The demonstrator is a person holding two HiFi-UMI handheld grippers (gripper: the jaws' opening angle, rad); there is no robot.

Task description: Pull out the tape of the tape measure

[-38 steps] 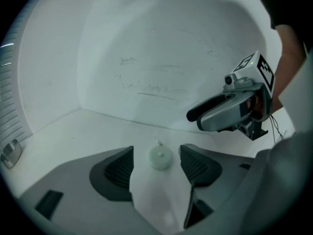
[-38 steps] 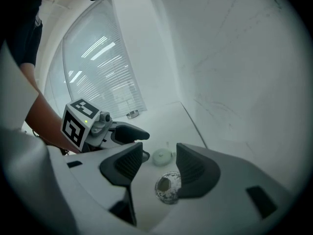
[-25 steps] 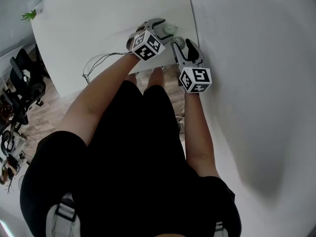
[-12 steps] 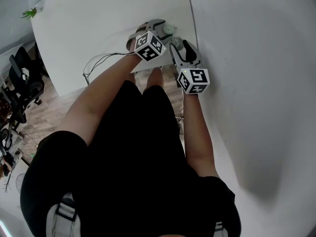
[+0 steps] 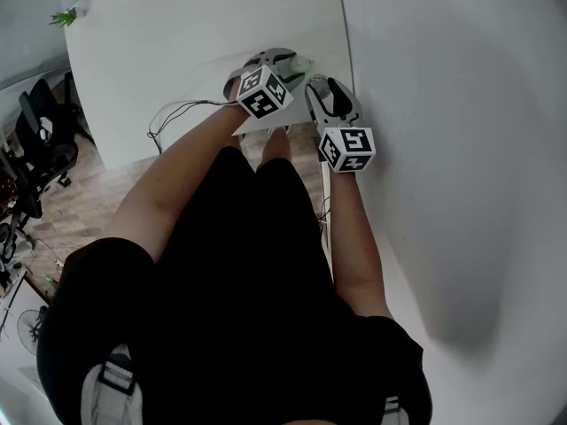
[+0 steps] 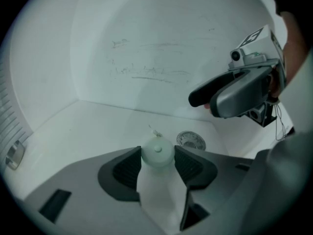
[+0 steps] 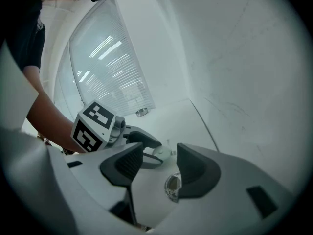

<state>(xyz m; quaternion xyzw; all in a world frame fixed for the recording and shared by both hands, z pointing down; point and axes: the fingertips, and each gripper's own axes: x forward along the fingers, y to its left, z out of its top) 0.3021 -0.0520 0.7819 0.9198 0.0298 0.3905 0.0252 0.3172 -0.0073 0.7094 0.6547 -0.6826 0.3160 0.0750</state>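
Here, the left gripper [image 6: 157, 156] has jaws that have just been closing and pinch the round pale-green tape measure [image 6: 157, 151] on the white table [image 6: 88, 126]. In the left gripper view, the right gripper [image 7: 160, 163] hovers at its two o'clock, jaws spread and empty.

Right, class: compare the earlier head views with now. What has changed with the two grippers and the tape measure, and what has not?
The left gripper has just been closing its jaws, and they now press on the small round tape measure. The right gripper stayed where it was, with its jaws apart and holding nothing. The tape measure has not moved.
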